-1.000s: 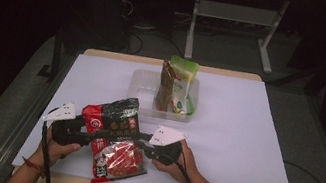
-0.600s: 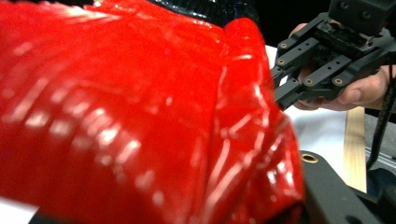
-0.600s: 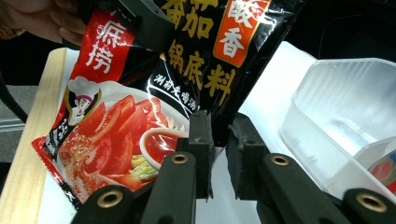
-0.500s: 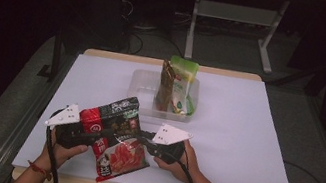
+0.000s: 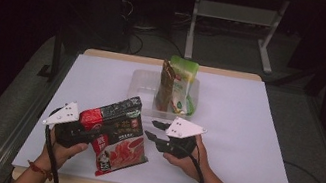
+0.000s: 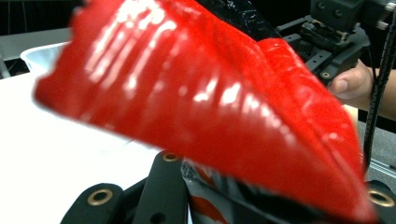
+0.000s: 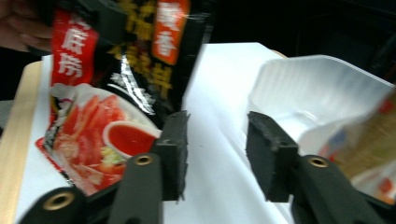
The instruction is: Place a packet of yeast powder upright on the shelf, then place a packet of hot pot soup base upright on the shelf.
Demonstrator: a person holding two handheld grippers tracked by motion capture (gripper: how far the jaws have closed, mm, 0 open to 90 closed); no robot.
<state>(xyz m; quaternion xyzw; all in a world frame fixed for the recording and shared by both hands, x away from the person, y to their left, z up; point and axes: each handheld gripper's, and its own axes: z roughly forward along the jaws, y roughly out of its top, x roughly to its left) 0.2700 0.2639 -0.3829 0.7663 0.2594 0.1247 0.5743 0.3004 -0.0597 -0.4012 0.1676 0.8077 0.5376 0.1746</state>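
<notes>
A red and black snack packet is tilted up off the white table near its front left. My left gripper is shut on the packet's left end. Its jaws have just been closing, and the glossy red back of the packet sits between them. My right gripper is just right of the packet and points at it. Its jaws have just been opening, and nothing is between its pads.
A clear plastic tray stands at the table's middle, holding an upright brown packet and a green packet. The white tabletop has a wooden front edge. Dark floor and a desk frame lie beyond.
The right gripper's jaws have come apart off the packet and it has drawn back to the right. The left gripper has closed on the packet, which now sits more tilted.
</notes>
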